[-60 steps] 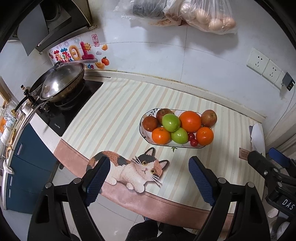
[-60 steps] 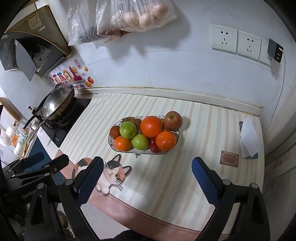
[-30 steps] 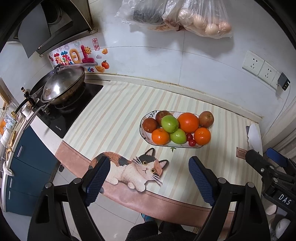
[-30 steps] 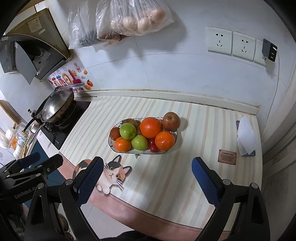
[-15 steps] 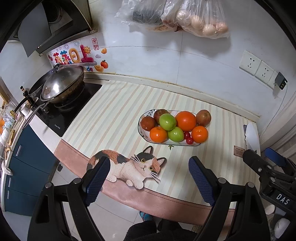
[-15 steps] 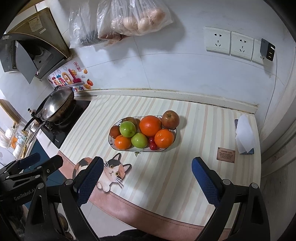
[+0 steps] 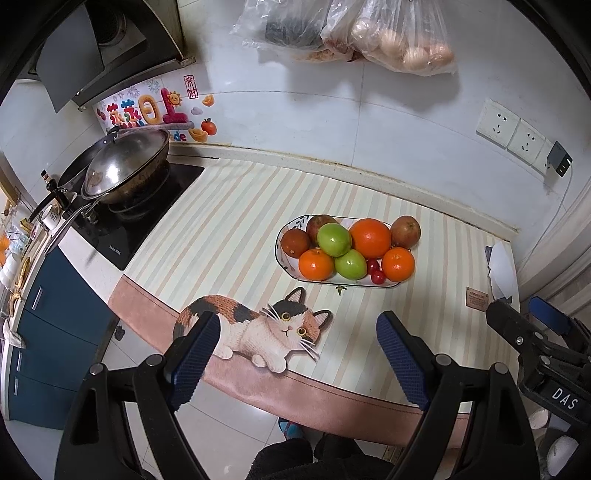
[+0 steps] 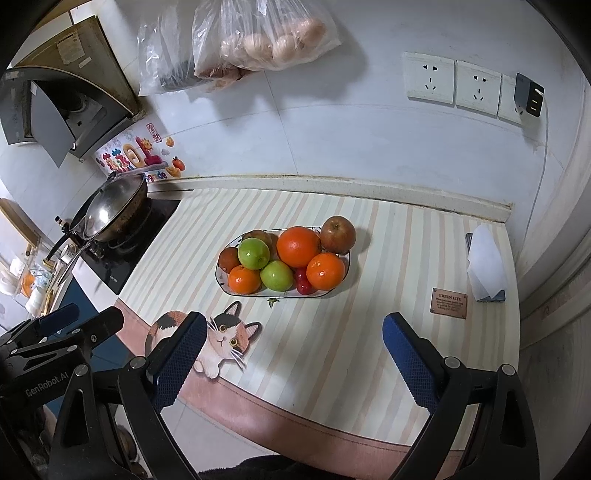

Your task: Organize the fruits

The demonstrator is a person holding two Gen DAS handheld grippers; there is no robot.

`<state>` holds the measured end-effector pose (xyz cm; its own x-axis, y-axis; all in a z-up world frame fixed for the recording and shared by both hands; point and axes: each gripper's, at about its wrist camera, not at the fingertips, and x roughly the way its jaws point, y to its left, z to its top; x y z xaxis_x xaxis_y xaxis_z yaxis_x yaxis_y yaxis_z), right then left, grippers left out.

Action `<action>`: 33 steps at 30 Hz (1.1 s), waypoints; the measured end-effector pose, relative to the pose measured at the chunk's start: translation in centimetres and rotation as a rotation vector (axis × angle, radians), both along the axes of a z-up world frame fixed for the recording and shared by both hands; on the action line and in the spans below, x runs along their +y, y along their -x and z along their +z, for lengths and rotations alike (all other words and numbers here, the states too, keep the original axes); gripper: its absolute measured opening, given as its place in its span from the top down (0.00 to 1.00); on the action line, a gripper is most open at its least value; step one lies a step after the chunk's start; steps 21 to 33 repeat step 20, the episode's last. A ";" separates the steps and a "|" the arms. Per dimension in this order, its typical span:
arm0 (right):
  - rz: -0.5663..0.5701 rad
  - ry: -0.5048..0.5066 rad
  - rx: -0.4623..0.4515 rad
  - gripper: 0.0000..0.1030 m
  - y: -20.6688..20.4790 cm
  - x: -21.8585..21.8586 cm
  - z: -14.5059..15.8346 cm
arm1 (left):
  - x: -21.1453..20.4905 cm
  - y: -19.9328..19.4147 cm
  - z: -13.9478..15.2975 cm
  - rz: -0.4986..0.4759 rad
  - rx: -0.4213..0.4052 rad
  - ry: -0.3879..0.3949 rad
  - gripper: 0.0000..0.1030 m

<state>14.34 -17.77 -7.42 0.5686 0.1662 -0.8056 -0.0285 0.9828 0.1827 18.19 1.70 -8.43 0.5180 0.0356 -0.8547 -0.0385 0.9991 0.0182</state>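
An oval white fruit plate [image 7: 283, 234] [image 8: 221, 282] sits mid-counter on a striped mat. It holds a big orange [image 7: 370, 237] [image 8: 298, 246], two small oranges, two green apples [image 7: 334, 239] [image 8: 253, 253], red-brown apples and small red cherry tomatoes [image 7: 376, 276] [image 8: 303, 286]. My left gripper [image 7: 299, 350] hangs open over the counter's front edge, well short of the plate, nothing between its blue pads. My right gripper [image 8: 291, 354] is likewise open and empty, back from the plate. Each gripper shows at the edge of the other's view.
A wok with lid [image 7: 122, 166] [image 8: 110, 208] sits on the black cooktop at left. Plastic bags [image 7: 369, 33] [image 8: 258, 37] hang on the wall. A white folded tissue pack [image 8: 485, 267] and a small brown label [image 8: 448, 302] lie at right. Wall sockets [image 8: 454, 83] are above.
Both views have drawn back slightly from the counter, so the plate looks a little smaller and farther. Both grippers stay open and empty.
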 end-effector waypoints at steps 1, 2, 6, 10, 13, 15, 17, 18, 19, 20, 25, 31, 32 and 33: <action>-0.001 0.001 0.000 0.05 0.1 0.0 0.0 | 0.0 0.1 0.0 -0.001 0.000 0.002 0.16; -0.001 0.000 0.001 0.05 0.1 0.0 0.0 | 0.0 0.4 0.0 -0.001 -0.002 0.001 0.16; -0.001 0.001 0.000 0.05 0.1 0.0 0.0 | 0.0 0.6 0.1 -0.001 -0.002 0.004 0.16; -0.006 0.002 -0.001 0.05 0.1 -0.2 0.0 | -0.1 0.7 0.2 -0.004 -0.002 0.002 0.16; -0.009 0.001 -0.002 0.05 0.2 -0.2 0.0 | -0.1 0.8 0.2 -0.004 0.000 0.006 0.16; -0.009 0.001 -0.003 0.05 0.2 -0.3 0.0 | -0.1 0.8 0.2 -0.005 0.000 0.002 0.16; -0.011 0.001 -0.005 0.05 0.2 -0.3 0.0 | -0.1 0.9 0.3 -0.004 0.001 0.005 0.16; -0.010 0.001 -0.003 0.05 0.2 -0.3 0.0 | -0.1 0.8 0.3 -0.006 -0.001 0.003 0.16; -0.011 0.001 -0.003 0.05 0.2 -0.3 0.0 | -0.1 0.9 0.3 -0.006 -0.002 0.002 0.16; -0.011 0.001 -0.003 0.05 0.2 -0.3 0.0 | 0.0 0.8 0.3 -0.008 -0.001 0.003 0.16; -0.011 0.001 -0.003 0.05 0.2 -0.3 0.0 | 0.0 0.8 0.3 -0.008 -0.001 0.003 0.16; -0.011 0.001 -0.003 0.05 0.2 -0.3 0.0 | 0.0 0.8 0.3 -0.008 -0.001 0.003 0.16; -0.011 0.001 -0.003 0.05 0.2 -0.3 0.0 | 0.0 0.8 0.3 -0.008 -0.001 0.003 0.16; -0.011 0.001 -0.003 0.05 0.2 -0.3 0.0 | 0.0 0.8 0.3 -0.008 -0.001 0.003 0.16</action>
